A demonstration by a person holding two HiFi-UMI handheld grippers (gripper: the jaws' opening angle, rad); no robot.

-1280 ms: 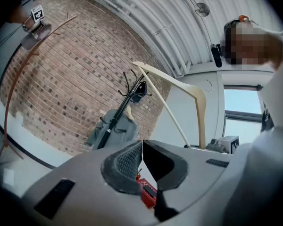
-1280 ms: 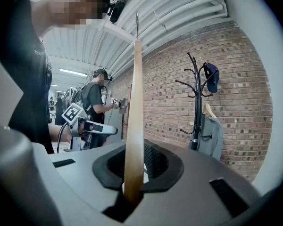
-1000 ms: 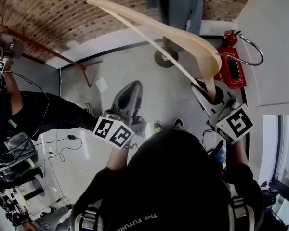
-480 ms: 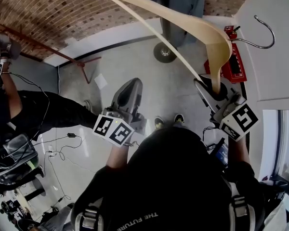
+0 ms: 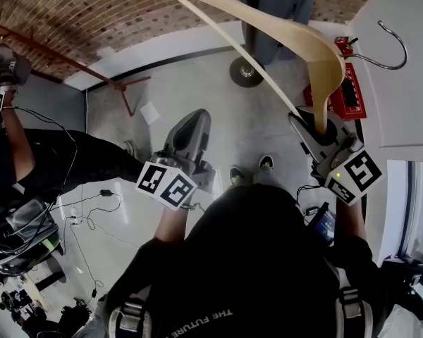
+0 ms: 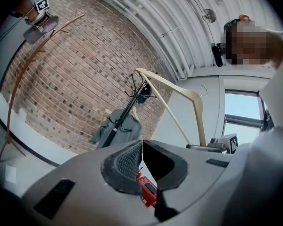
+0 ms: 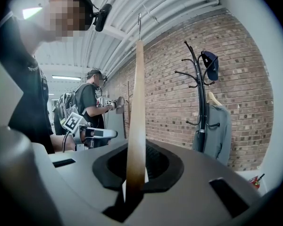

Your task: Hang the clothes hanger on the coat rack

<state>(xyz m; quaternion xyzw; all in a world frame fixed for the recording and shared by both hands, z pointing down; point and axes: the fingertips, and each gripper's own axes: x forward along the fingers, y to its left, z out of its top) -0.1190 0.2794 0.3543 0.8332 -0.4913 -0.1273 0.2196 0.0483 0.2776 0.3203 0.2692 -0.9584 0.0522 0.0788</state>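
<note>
The right gripper (image 5: 311,129) has its jaws closed on one end of the wooden clothes hanger (image 5: 268,27). The hanger stands up from the jaws, and its metal hook (image 5: 389,46) is at the top, in front of the white wall. The left gripper (image 6: 141,159) has its jaws together, with nothing between them, and it is apart from the hanger.

The black coat rack (image 7: 200,93) stands ahead, before the brick wall (image 7: 170,79). A grey jacket (image 7: 217,126) already hangs on it, and a dark cap (image 7: 210,62) sits on an upper peg. A red object (image 5: 342,90) lies on the floor near the rack's round base (image 5: 245,70). At the left, another person (image 7: 92,102) holds a gripper toward a thin brown stand (image 6: 19,79).
</note>
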